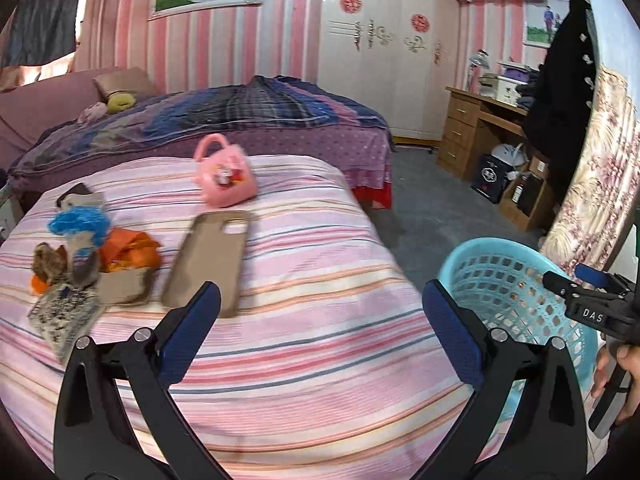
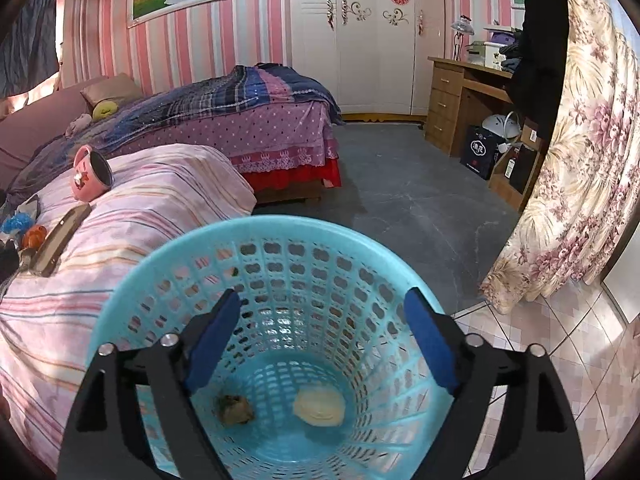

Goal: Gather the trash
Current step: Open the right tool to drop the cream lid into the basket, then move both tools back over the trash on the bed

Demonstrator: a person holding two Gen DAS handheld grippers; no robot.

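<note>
On the striped bed (image 1: pixel 320 240) lies a heap of trash at the left: a blue crumpled piece (image 1: pixel 80 220), an orange wrapper (image 1: pixel 128 254) and a printed packet (image 1: pixel 64 312). My left gripper (image 1: pixel 320 292) hovers above the bedcover, open, with nothing between its fingers. The light-blue mesh basket (image 1: pixel 500 280) stands off the bed's right side. My right gripper (image 2: pixel 322 300) hangs open over the basket (image 2: pixel 280 226), its jaws empty. On the basket's bottom lie a dark crumpled lump (image 2: pixel 236 408) and a pale cream lump (image 2: pixel 320 406).
A tan phone case (image 1: pixel 208 260) and a pink mug (image 1: pixel 226 176) lie on the bed near the trash. Beyond is a second bed (image 1: pixel 260 120), then a wardrobe (image 1: pixel 380 60) and a wooden desk (image 1: pixel 472 128). A floral curtain (image 2: pixel 560 200) hangs at the right, with grey floor between.
</note>
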